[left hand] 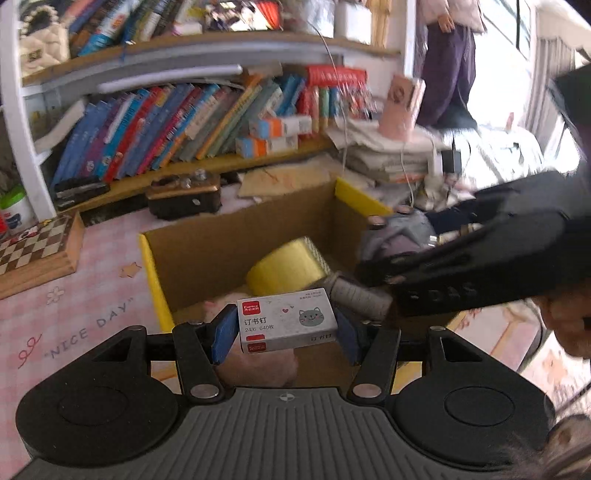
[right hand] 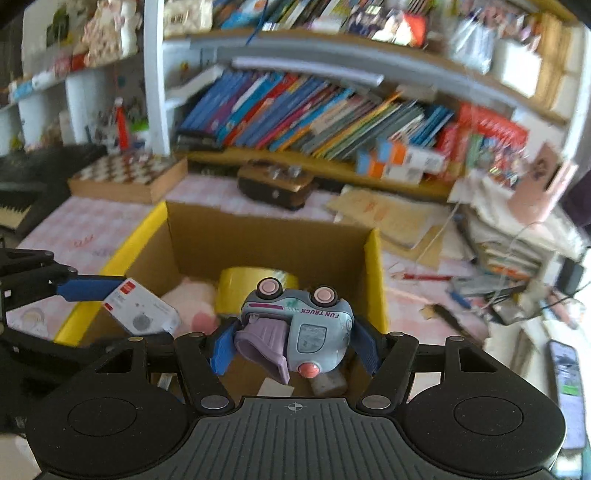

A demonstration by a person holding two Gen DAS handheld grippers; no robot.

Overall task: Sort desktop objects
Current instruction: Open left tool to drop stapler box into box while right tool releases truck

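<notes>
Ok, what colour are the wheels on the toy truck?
Pink, on a pale blue truck. The right wrist view shows it best.

A lived-in home study: a white shelf crammed with leaning children's books rises behind a table spread with a pink checked cloth printed "NICE DAY". A chessboard, paper stacks, a plush toy and a cardboard box crowd the table.
</notes>
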